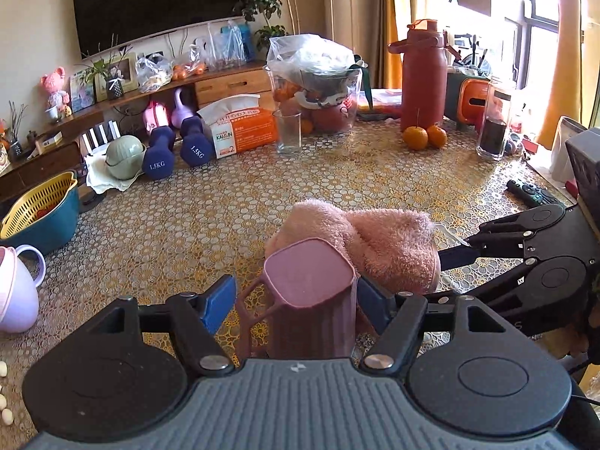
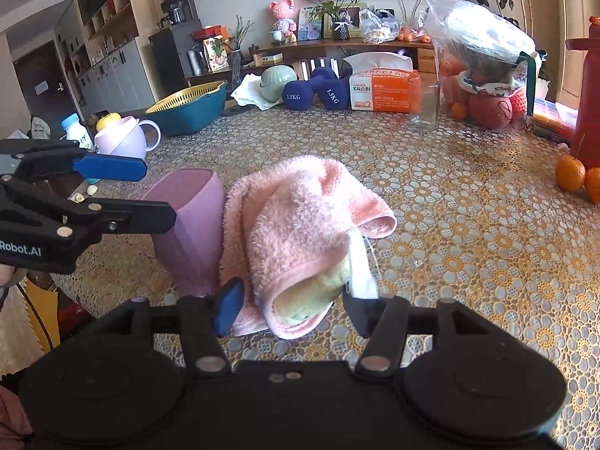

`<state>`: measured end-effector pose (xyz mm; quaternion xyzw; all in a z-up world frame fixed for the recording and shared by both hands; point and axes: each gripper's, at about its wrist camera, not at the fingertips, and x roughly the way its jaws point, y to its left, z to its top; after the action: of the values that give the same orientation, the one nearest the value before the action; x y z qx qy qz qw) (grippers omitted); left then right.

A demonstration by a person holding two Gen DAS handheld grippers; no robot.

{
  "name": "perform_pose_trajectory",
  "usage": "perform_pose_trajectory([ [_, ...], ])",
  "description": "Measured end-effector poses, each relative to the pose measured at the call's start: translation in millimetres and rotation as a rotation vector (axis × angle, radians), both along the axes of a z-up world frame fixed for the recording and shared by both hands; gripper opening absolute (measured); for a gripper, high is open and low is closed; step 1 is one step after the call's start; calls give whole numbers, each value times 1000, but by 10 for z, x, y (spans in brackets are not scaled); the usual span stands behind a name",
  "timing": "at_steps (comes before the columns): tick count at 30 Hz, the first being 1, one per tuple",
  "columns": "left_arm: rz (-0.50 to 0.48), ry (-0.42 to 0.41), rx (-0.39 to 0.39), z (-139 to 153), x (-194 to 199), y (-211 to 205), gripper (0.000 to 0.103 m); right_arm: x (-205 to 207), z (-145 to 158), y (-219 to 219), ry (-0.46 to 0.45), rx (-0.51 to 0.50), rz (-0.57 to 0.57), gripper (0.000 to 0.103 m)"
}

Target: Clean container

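A mauve-pink cup (image 1: 311, 288) with a side handle stands on the table between the blue pads of my left gripper (image 1: 296, 305). The jaws are spread wide. The right pad sits against the cup wall and the handle points at the left pad. In the right wrist view the cup (image 2: 191, 225) stands just left of a crumpled pink towel (image 2: 296, 221), and the left gripper (image 2: 150, 191) straddles it from the left. My right gripper (image 2: 294, 311) is open around the towel's near end without pinching it. The towel (image 1: 390, 243) touches the cup's far right side.
The patterned tablecloth (image 2: 468, 247) carries a lilac mug (image 2: 123, 138), a teal-and-yellow colander (image 2: 191, 108), dumbbells (image 1: 157, 153), a tissue box (image 1: 243, 127), a glass (image 1: 288, 131), a red flask (image 1: 423, 82), oranges (image 1: 425, 137) and a remote (image 1: 532, 191).
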<state>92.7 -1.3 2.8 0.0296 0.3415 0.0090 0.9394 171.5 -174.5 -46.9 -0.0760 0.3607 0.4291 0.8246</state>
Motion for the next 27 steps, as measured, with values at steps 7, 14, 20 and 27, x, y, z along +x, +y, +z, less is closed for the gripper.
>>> perform_pose_trajectory([
  [7,16,36,46,-59,88,-123,71,-178,-34,104,-68,-20,-20,63],
  [14,44,63,40,-46,182,-101,71,-336,-125,327,-173,-101,-30,65],
  [20,34,53,65,-44,180,-80,61,-478,-299,562,-280,-211,-97,65],
  [27,-33,24,74,-52,119,-25,58,-416,-235,453,-242,-141,-135,41],
])
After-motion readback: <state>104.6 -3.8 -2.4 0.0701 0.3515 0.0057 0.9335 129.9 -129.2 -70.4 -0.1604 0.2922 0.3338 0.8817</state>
